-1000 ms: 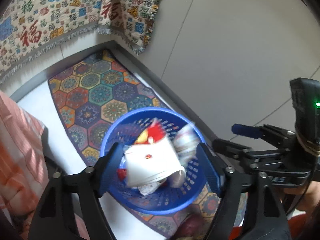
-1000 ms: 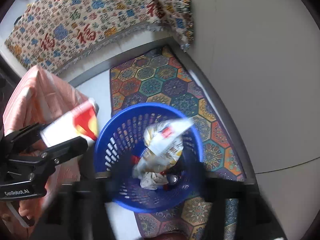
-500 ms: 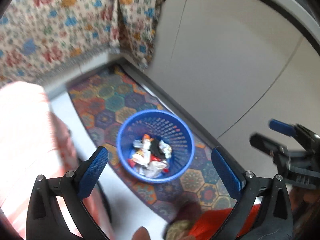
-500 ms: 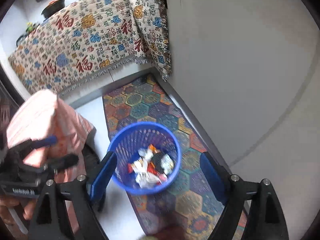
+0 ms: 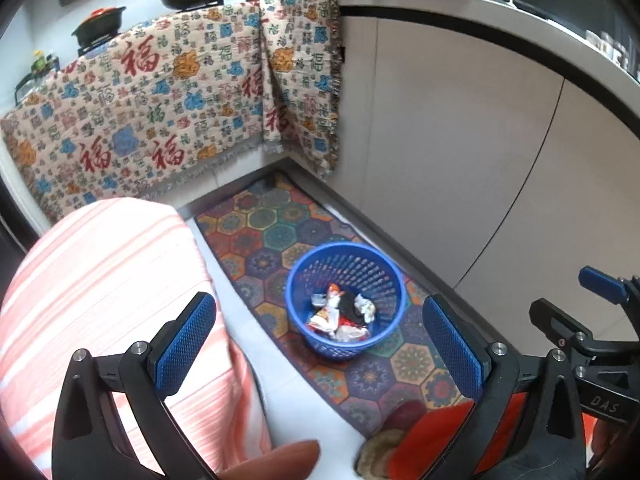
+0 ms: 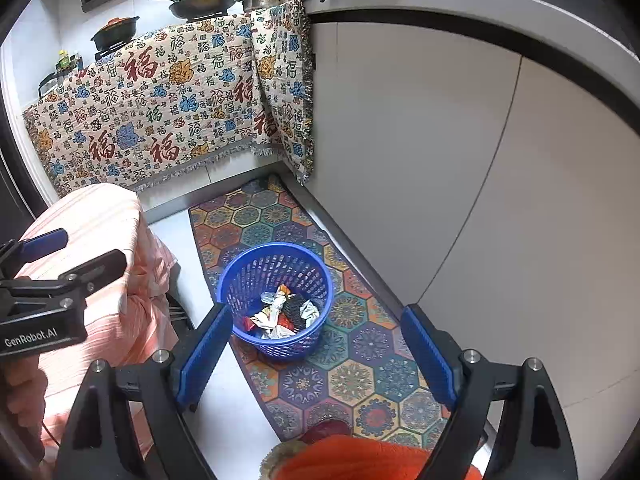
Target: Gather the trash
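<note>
left wrist: striped cloth point(image 5: 104, 280) beside basket point(image 5: 384, 276)

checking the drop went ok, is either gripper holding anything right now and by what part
Nothing is held. The left gripper and right gripper both stand open and empty; the wrappers lie in the blue basket.

Bright, even daylight; sharp, fisheye-bent edges.

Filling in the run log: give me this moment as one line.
left gripper: open, empty | right gripper: open, empty | wrappers: in blue basket | basket on patterned rug
</note>
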`<state>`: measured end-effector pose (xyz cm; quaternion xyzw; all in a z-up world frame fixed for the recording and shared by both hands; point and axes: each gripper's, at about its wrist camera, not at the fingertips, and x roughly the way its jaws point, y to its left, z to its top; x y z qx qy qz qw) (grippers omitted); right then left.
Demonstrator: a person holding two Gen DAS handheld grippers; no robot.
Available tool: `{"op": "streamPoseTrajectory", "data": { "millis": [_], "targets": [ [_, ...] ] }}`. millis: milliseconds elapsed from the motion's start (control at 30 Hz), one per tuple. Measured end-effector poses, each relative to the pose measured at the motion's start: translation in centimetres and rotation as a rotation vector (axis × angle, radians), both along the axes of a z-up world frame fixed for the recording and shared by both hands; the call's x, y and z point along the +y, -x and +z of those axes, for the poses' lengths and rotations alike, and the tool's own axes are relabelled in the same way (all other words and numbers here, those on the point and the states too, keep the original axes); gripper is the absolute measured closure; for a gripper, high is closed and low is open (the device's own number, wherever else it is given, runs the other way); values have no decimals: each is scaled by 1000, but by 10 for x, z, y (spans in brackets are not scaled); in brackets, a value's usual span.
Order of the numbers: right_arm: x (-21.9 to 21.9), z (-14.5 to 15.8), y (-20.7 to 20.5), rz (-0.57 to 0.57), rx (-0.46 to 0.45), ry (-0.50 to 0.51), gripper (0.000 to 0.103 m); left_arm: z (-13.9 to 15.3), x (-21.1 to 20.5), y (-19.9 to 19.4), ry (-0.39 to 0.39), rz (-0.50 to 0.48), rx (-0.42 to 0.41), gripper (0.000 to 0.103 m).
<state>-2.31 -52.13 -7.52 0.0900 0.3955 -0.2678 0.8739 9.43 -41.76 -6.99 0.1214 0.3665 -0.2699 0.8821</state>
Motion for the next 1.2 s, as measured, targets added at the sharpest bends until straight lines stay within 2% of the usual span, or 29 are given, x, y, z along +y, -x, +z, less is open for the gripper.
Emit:
{"op": "streamPoseTrajectory", "data": {
  "millis": [133, 533, 1200],
  "targets": [
    [12, 9, 2, 6, 5, 16, 15, 5, 6, 2, -3, -5, 29, 0],
    [35, 12, -5, 46, 24, 14, 15, 9, 20, 2, 6, 29, 16, 0],
    [33, 10, -3, 35, 28, 9, 15, 5, 18, 2, -12, 29, 34, 0]
  ]
}}
